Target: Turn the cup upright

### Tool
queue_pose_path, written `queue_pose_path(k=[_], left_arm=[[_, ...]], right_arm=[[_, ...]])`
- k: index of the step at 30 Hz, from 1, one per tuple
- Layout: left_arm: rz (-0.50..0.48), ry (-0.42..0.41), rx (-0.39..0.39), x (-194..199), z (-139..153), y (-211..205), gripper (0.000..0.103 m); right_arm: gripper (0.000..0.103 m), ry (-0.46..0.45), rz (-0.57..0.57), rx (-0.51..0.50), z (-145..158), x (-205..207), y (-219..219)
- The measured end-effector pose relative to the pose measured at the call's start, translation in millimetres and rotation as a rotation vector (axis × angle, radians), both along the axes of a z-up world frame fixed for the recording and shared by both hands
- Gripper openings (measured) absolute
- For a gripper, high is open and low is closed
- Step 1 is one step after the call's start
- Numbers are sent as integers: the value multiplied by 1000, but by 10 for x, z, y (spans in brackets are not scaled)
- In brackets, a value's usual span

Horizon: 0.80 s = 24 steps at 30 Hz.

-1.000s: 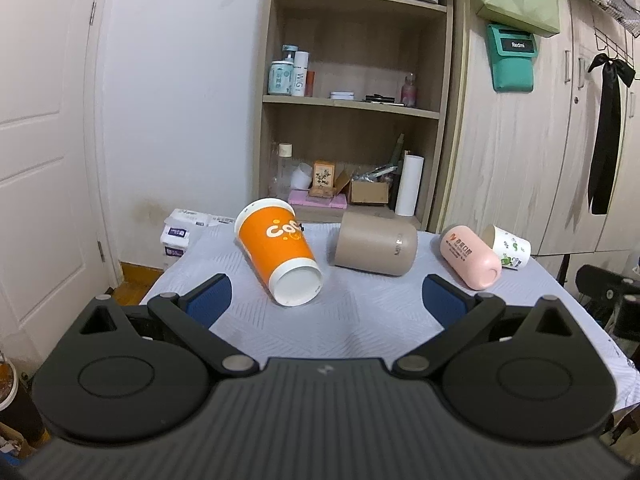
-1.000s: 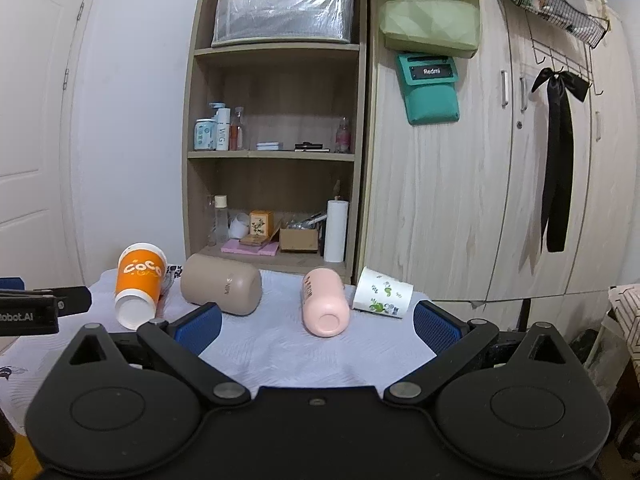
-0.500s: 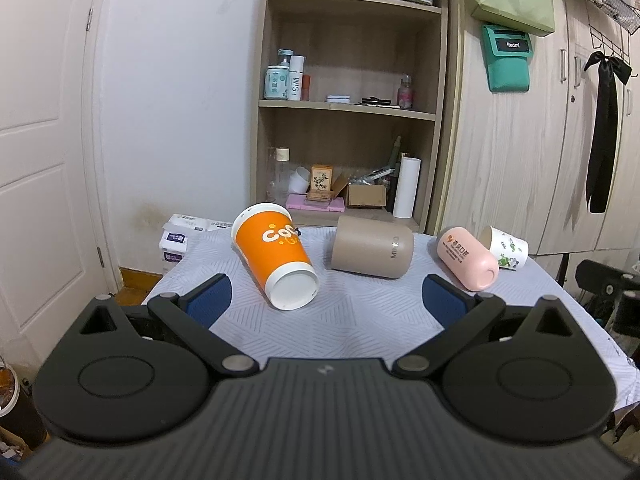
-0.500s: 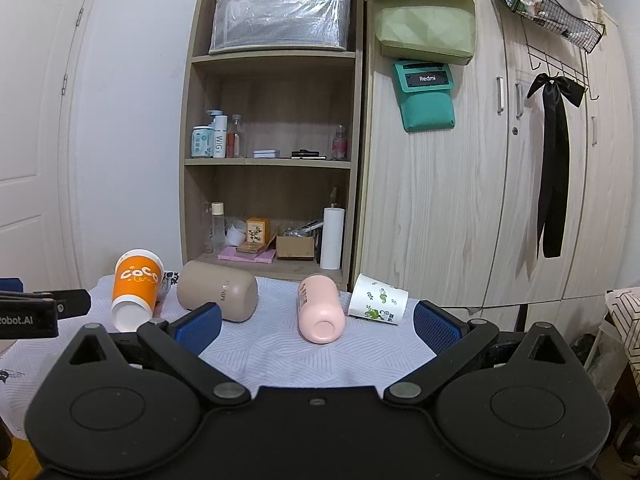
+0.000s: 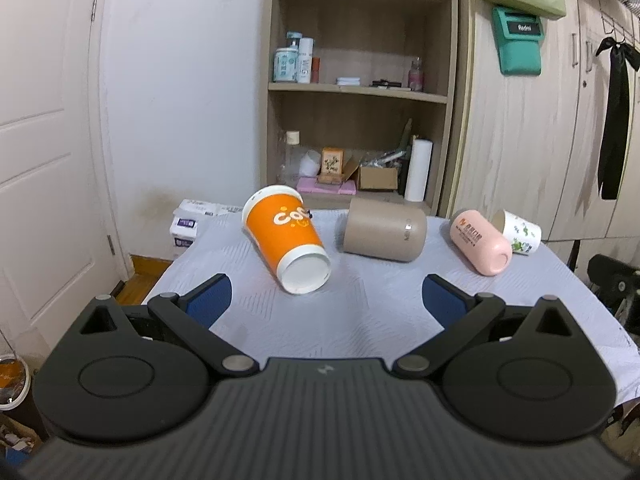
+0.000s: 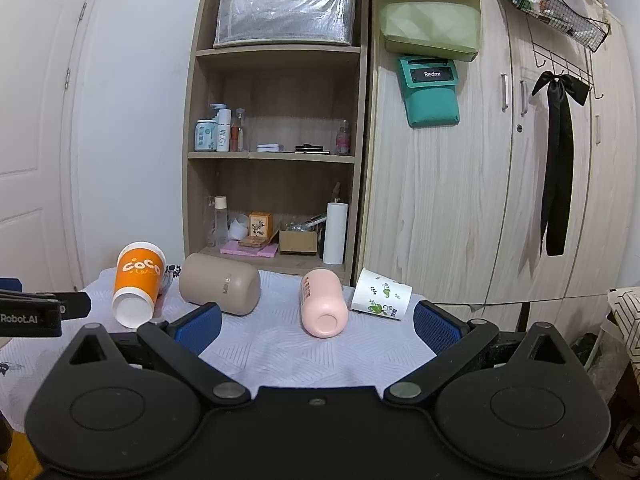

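Several cups lie on their sides on the white-clothed table (image 5: 376,320). An orange paper cup (image 5: 286,238) lies at the left with its white base toward me; it also shows in the right wrist view (image 6: 138,282). A tan cup (image 5: 384,234) (image 6: 220,284), a pink cup (image 5: 480,246) (image 6: 322,302) and a white leaf-print paper cup (image 5: 520,232) (image 6: 382,294) lie to its right. My left gripper (image 5: 326,302) is open and empty, just short of the orange cup. My right gripper (image 6: 318,324) is open and empty, in front of the pink cup.
A wooden shelf unit (image 6: 276,152) with bottles and boxes stands behind the table. Wardrobe doors (image 6: 480,200) are at the right, a white door (image 5: 44,152) at the left. Tissue packs (image 5: 188,220) sit by the table's far left corner.
Both grippers have shifted slightly; the left wrist view now looks down a little more on the cups. The cups have not moved. Both grippers stay open.
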<state>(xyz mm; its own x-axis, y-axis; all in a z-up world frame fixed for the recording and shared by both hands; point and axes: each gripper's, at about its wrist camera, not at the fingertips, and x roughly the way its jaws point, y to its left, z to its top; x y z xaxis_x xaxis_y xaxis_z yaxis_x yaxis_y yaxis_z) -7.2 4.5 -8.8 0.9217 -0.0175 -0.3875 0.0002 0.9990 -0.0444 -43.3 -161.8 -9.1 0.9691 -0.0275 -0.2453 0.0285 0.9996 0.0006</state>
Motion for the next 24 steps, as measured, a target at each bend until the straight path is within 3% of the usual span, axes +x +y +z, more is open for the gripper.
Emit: queue_pose_path(k=[6,12,17,24], left_arm=[[-23,72,16,137,9,-67,103],[-97,195,39,494,36,-319,103],[-185,247,169,786,87,-599,103],[-262,301,83,1240,119,-830,103]], right_arm=[[103,50,74,-27,-7,94,-31],[103,170,189,19,-27,353,-258],[103,263,269,6,-31,567,-473],[103,345,292,116,-166,991,-736]])
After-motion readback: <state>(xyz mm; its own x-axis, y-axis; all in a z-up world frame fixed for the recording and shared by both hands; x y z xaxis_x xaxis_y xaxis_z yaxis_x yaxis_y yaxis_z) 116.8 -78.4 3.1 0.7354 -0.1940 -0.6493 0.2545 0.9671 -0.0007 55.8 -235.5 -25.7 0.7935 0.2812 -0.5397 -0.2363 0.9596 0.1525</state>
